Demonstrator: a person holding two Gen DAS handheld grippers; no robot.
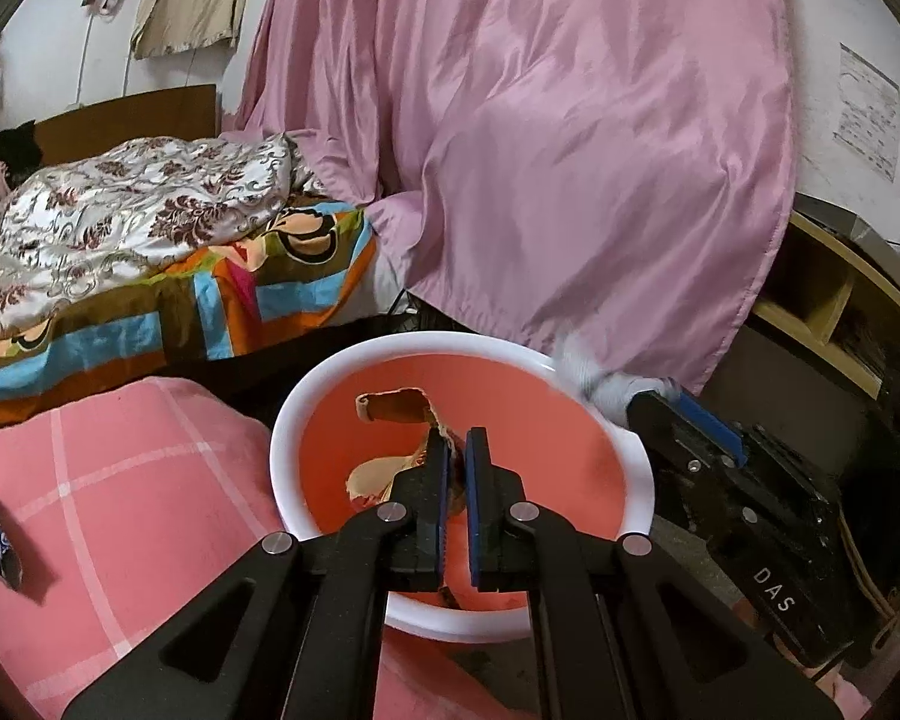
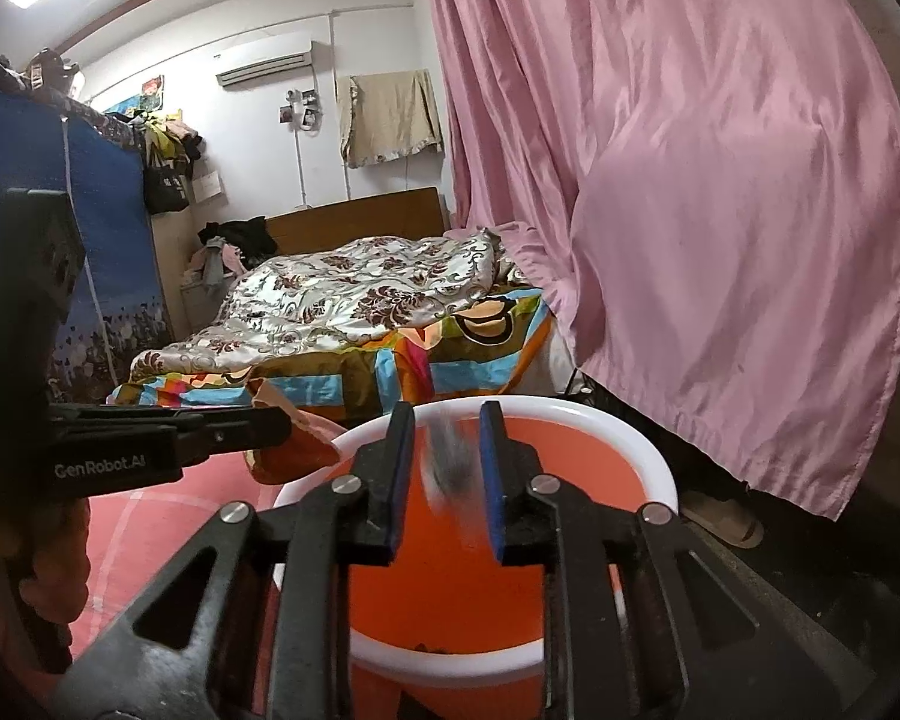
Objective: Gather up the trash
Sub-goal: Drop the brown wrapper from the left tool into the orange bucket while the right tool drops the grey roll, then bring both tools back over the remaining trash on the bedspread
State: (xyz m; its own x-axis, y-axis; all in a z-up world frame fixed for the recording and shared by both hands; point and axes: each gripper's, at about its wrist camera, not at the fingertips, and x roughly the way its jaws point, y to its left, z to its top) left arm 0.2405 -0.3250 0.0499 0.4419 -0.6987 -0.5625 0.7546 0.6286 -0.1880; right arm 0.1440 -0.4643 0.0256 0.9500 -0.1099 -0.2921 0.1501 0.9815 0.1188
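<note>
An orange bucket with a white rim (image 1: pixel 294 408) stands below both grippers; it also shows in the right wrist view (image 2: pixel 660 450). My left gripper (image 1: pixel 457 450) is shut on a torn brown and beige scrap (image 1: pixel 393 407) and holds it over the bucket's mouth. My right gripper (image 2: pixel 447 450) is partly open above the bucket, with a blurred grey-white crumpled piece (image 2: pixel 450 462) between its fingers; whether they touch it I cannot tell. In the left wrist view the right gripper (image 1: pixel 678 405) holds a white wad (image 1: pixel 594 375) at the bucket's right rim.
A pink checked mat (image 1: pixel 120 480) lies left of the bucket. A bed with a patterned quilt (image 2: pixel 360 294) is behind. A pink curtain (image 2: pixel 690 210) hangs at the right, with a slipper (image 2: pixel 720 519) below it. A wooden shelf (image 1: pixel 828 294) stands at right.
</note>
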